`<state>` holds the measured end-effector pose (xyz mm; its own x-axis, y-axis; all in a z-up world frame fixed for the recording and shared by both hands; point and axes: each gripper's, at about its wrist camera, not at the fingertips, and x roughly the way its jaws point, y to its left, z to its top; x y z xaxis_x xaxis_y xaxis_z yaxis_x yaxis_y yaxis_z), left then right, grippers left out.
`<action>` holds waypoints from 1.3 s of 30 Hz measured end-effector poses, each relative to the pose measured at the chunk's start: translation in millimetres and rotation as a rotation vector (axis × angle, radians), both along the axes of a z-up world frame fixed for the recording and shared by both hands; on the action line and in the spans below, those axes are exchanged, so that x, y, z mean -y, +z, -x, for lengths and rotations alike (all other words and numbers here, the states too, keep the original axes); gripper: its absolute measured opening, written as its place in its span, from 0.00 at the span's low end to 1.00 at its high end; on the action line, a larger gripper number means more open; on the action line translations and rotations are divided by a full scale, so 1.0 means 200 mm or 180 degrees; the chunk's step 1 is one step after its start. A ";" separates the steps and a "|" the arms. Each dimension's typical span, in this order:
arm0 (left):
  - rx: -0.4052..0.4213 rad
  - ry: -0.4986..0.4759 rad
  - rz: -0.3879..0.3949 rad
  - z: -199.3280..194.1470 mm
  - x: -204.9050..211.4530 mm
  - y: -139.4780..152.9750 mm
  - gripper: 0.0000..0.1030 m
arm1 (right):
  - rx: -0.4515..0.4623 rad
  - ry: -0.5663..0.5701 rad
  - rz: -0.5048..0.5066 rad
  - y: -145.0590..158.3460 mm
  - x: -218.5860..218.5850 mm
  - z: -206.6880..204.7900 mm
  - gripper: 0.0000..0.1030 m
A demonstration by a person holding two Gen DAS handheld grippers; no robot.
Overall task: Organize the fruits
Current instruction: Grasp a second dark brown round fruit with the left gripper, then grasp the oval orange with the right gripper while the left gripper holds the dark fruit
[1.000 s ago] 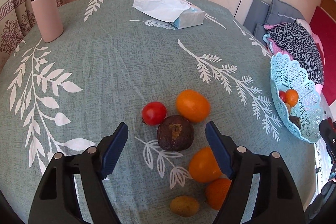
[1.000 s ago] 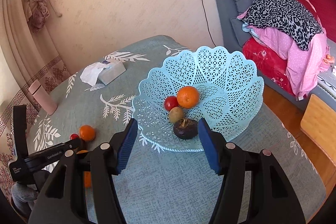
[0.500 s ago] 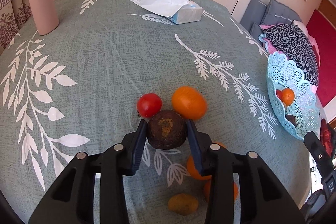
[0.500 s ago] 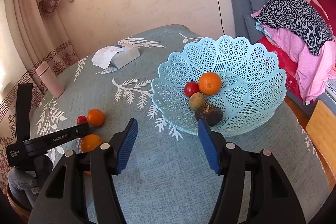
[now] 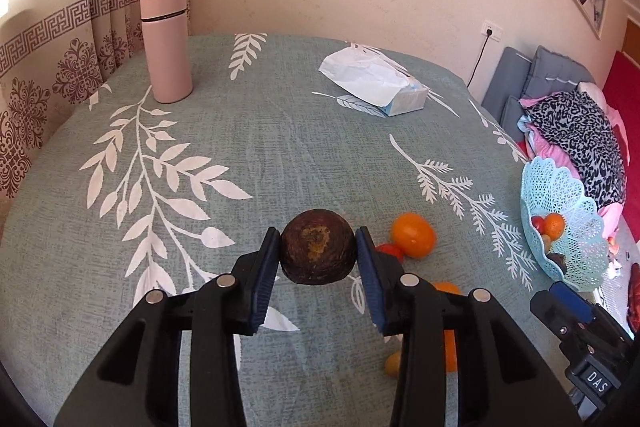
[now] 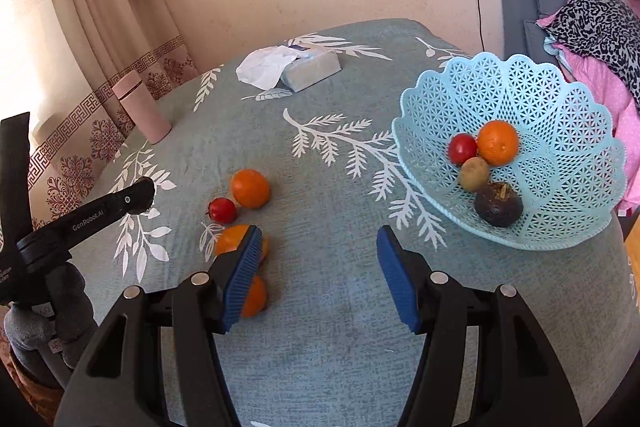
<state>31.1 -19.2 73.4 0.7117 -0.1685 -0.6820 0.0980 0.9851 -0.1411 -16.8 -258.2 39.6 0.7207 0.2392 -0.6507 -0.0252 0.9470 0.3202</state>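
My left gripper [image 5: 318, 253] is shut on a dark brown round fruit [image 5: 318, 247] and holds it above the tablecloth. Below and to its right lie an orange [image 5: 413, 235], a red tomato [image 5: 390, 250] partly hidden by a finger, and more oranges behind the gripper. In the right wrist view my right gripper [image 6: 318, 267] is open and empty over the cloth; an orange [image 6: 251, 188], a tomato [image 6: 222, 209] and two more oranges [image 6: 230, 239] lie left of it. The blue lattice basket [image 6: 560, 115] at right holds an orange, a tomato, a kiwi and a dark fruit [image 6: 498, 205].
A pink flask [image 5: 166, 47] stands at the table's far left and a tissue pack [image 5: 376, 83] lies at the back. A bed with piled clothes [image 5: 576, 131] is beyond the table on the right. The left gripper's body [image 6: 80, 219] shows at the right wrist view's left edge.
My left gripper closed on the dark fruit and lifted it off the cloth. My right gripper swung left, away from the basket, toward the loose fruits, with its jaws unchanged.
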 end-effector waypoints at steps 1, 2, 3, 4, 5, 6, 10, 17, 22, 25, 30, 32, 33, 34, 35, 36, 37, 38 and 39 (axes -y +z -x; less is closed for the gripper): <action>0.0008 0.0016 0.0000 0.01 -0.02 0.00 0.38 | -0.0035 0.0055 -0.0025 -0.01 -0.02 -0.02 0.60; 0.0013 0.0028 0.0004 0.01 -0.03 0.00 0.38 | -0.0072 0.0110 -0.0048 -0.01 -0.05 -0.04 0.60; 0.0017 0.0041 0.0006 0.02 -0.04 -0.01 0.38 | -0.0106 0.0159 -0.0072 -0.02 -0.07 -0.05 0.60; 0.0022 0.0056 0.0007 0.03 -0.06 -0.01 0.38 | -0.0139 0.0209 -0.0091 -0.02 -0.10 -0.07 0.60; 0.0025 0.0070 0.0010 0.03 -0.07 -0.01 0.38 | -0.0166 0.0254 -0.0094 -0.03 -0.12 -0.08 0.60; 0.0023 0.0081 0.0018 0.04 -0.08 -0.02 0.38 | -0.0186 0.0294 -0.0086 -0.03 -0.15 -0.10 0.60; -0.0030 0.0087 0.0072 0.04 -0.12 -0.04 0.38 | -0.0302 0.0455 -0.0019 -0.07 -0.25 -0.18 0.60; -0.0044 0.0058 0.0128 0.05 -0.14 -0.05 0.38 | -0.0435 0.0589 0.0132 -0.14 -0.37 -0.26 0.57; -0.0040 0.0032 0.0130 0.05 -0.13 -0.05 0.38 | -0.0532 0.0551 0.0089 -0.19 -0.35 -0.29 0.44; -0.0062 0.0037 0.0120 0.05 -0.12 -0.06 0.38 | -0.0481 0.0506 0.0066 -0.17 -0.33 -0.27 0.44; -0.0110 0.0038 0.0078 0.03 -0.11 -0.09 0.38 | -0.0369 0.0365 -0.0045 -0.11 -0.23 -0.23 0.44; -0.0104 0.0025 0.0065 0.04 -0.10 -0.09 0.38 | -0.0325 0.0296 -0.0079 -0.08 -0.19 -0.22 0.44; -0.0100 0.0017 0.0059 0.04 -0.10 -0.09 0.38 | -0.0302 0.0261 -0.0093 -0.06 -0.16 -0.21 0.44; -0.0099 0.0009 0.0053 0.04 -0.09 -0.09 0.38 | -0.0276 0.0226 -0.0106 -0.05 -0.14 -0.20 0.44; -0.0094 0.0000 0.0046 0.04 -0.09 -0.09 0.38 | -0.0249 0.0185 -0.0115 -0.04 -0.11 -0.19 0.44; -0.0095 -0.0008 0.0040 0.04 -0.09 -0.10 0.38 | -0.0220 0.0142 -0.0118 -0.02 -0.09 -0.18 0.44; -0.0099 -0.0015 0.0033 0.04 -0.08 -0.10 0.38 | -0.0191 0.0098 -0.0114 -0.01 -0.06 -0.16 0.44; -0.0103 -0.0021 0.0028 0.04 -0.08 -0.10 0.38 | -0.0164 0.0054 -0.0103 0.00 -0.04 -0.15 0.44; -0.0105 -0.0027 0.0026 0.04 -0.08 -0.10 0.38 | -0.0139 0.0007 -0.0092 0.02 -0.02 -0.14 0.44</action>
